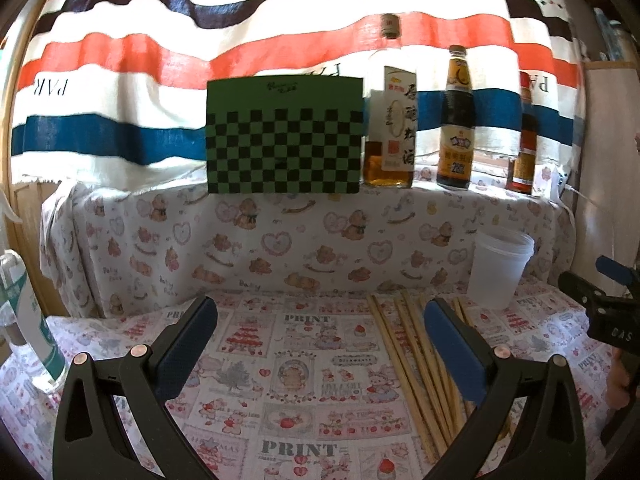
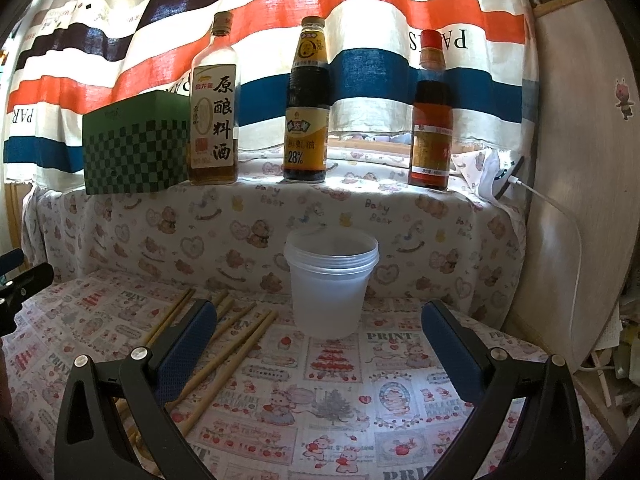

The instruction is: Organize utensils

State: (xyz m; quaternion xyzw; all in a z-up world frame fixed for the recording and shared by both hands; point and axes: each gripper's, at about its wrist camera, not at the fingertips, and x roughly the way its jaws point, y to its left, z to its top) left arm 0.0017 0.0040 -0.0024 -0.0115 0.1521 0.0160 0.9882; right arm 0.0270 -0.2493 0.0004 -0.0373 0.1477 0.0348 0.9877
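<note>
Lying loose on the printed cotton tablecloth (image 2: 332, 392), the pale, slender bamboo chopsticks (image 1: 416, 364) formed a scattered bundle of thin straight sticks, some crossing one another. They ran under and just inside your left gripper's (image 1: 320, 332) right-hand finger, and in the right wrist view they (image 2: 224, 352) passed beneath your right gripper's (image 2: 320, 332) left-hand finger. Both pairs of black fingers with blue textured pads were spread wide and held nothing. Ahead of your right gripper, between its fingers, stood the translucent white round plastic tub (image 2: 330, 284), smooth and ribbed at the rim, just beside the far chopstick tips. Beyond it, on the cloth-draped ledge, stood three glass sauce bottles (image 2: 306, 100) and a green checkered box (image 2: 136, 148).
</note>
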